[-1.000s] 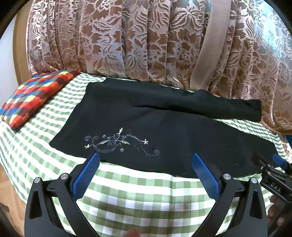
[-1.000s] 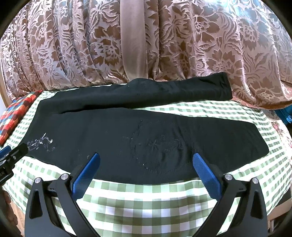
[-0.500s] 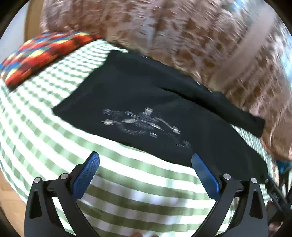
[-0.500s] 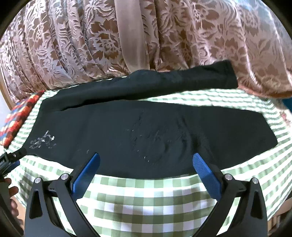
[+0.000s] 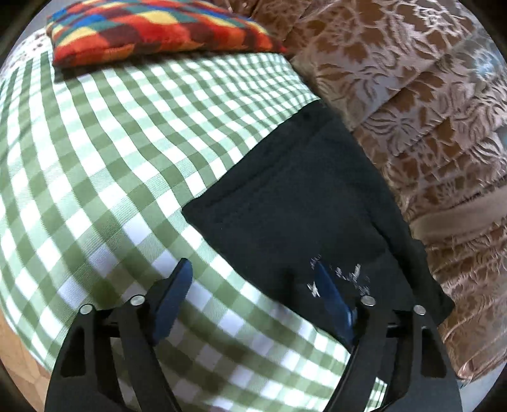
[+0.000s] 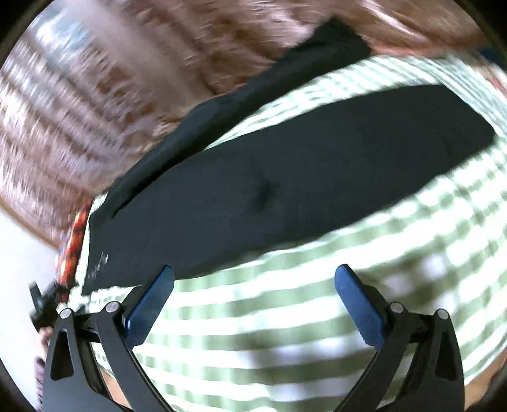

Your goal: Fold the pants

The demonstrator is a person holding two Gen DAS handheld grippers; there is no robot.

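Note:
Black pants (image 5: 294, 202) with white embroidery lie flat on a green checked cloth (image 5: 111, 152). In the left wrist view my left gripper (image 5: 253, 285) is open, low over the near corner of the waist end; its right finger is over the embroidery, its left finger over the cloth. In the right wrist view, which is blurred, the pants (image 6: 285, 190) stretch diagonally with one leg end at the upper right. My right gripper (image 6: 253, 285) is open and empty, just short of the pants' near edge. The left gripper's body (image 6: 44, 304) shows at the far left.
A multicoloured checked cushion (image 5: 152, 28) lies at the far end of the cloth. A brown floral curtain (image 5: 427, 111) hangs along the far side, touching the pants' back edge. The cloth's near edge drops off to a wooden floor (image 5: 19, 358).
Both grippers have swung sharply. The left has moved left and down to the waist corner of the pants. The right has tilted and turned left, its view now blurred. Both stay open.

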